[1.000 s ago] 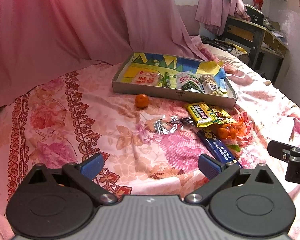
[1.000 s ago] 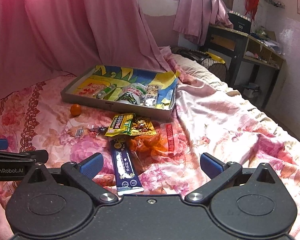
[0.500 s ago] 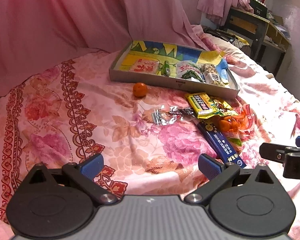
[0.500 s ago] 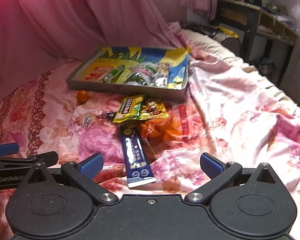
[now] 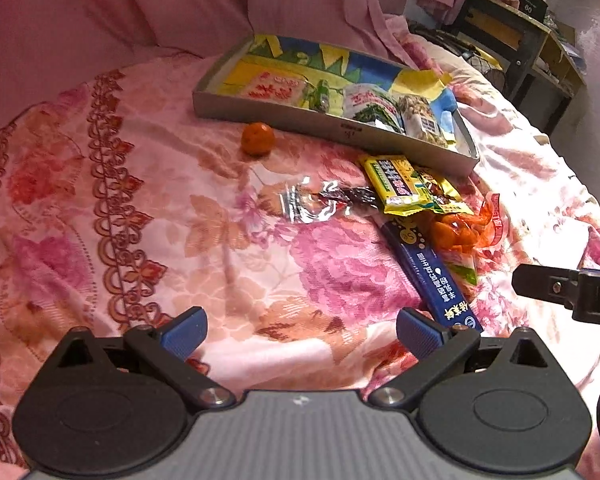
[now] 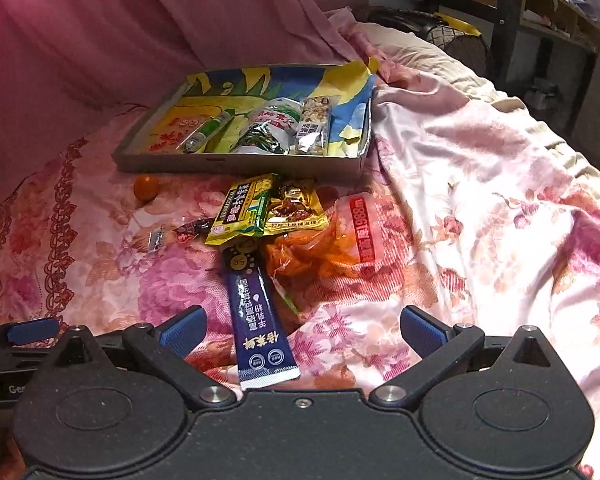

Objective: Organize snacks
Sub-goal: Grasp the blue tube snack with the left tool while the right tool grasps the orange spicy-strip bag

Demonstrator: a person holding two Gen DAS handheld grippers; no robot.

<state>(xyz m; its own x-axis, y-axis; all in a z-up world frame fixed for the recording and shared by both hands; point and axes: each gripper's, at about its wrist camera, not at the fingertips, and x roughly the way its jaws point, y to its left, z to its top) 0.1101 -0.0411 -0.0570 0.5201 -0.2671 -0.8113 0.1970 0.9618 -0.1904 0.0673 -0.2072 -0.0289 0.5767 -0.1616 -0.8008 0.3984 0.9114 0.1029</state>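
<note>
1. Grippers: left gripper (image 5: 302, 330) and right gripper (image 6: 302, 330) hover low over the bed (image 5: 140, 208), jaws spread wide, empty.
2. Tray (image 5: 332, 126) holds packets; blue stick pack (image 6: 256, 312), loose snacks and orange (image 5: 257, 139) lie beside it.

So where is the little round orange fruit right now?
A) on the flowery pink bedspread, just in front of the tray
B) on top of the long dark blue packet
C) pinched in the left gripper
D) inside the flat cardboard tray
A: the little round orange fruit lies alone on the flowery pink bedspread, just outside the front wall of the flat cardboard tray, with both grippers far from it.
</note>
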